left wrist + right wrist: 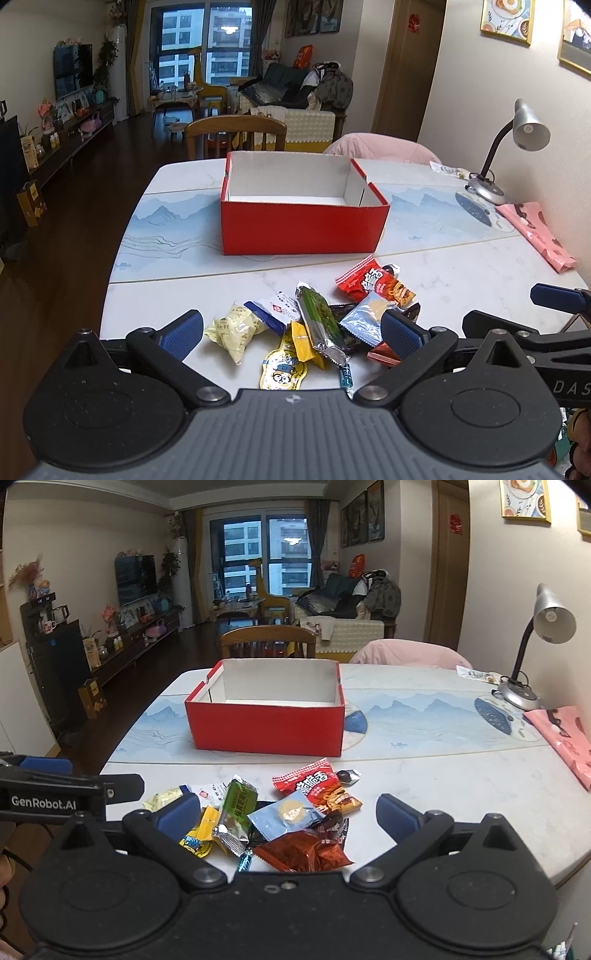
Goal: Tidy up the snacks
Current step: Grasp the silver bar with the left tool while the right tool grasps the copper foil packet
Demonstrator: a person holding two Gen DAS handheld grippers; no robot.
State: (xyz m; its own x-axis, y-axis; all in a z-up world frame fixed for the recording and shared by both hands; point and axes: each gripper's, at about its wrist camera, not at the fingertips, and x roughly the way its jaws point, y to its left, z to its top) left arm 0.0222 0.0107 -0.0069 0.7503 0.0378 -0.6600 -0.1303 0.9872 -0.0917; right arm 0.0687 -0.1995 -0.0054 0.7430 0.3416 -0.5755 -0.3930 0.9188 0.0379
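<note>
Nearest, the left tongs (pixel 291 330) and right tongs (pixel 288 818) both hang spread wide over the snack pile (pixel 273 819) on the white desk (pixel 461 280), gripping nothing; the green bar (pixel 320 320) lies lengthwise, pointing away; beyond, the open red box (pixel 303 229) stands long side facing.

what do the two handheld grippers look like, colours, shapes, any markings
Both match: black linkage arms on round black housings with silver pivot pins, ending in blue textured finger pads. The left gripper has a grey ribbed body plate with a small logo; seen from the right wrist camera, its side reads "GenRobot.AI" in white. The right gripper has a plain black speckled body. No cables or sleeves visible.
</note>
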